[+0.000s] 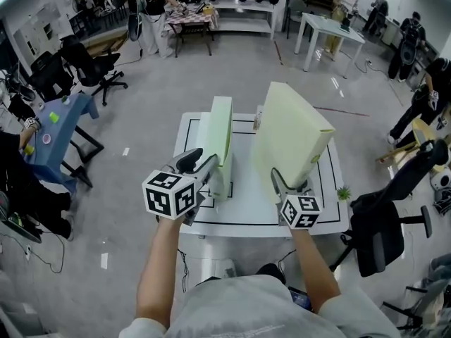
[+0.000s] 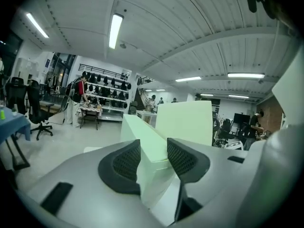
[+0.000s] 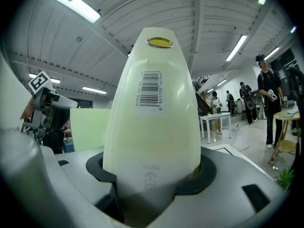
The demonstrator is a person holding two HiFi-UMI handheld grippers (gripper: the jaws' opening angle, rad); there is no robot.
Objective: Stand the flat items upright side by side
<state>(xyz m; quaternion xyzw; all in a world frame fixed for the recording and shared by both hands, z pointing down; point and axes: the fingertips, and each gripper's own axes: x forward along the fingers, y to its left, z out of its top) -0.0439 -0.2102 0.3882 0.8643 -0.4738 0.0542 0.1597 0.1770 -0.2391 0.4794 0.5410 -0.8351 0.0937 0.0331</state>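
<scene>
Two flat items are under control. My left tongs (image 1: 204,169) pinch the near end of the thin matte pale-green slab (image 1: 220,136), which stands on edge on the white worktop (image 1: 243,210) with its long axis running away from me. My right tongs (image 1: 289,185) clamp the glossy barcoded pale-green panel (image 1: 292,136), held tilted just right of the slab. Finding: it needs righting and setting down alongside.

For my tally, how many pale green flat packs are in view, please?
2. One pale green flat pack stands on the white table in the left claw; the second pack is in the right claw.
</scene>
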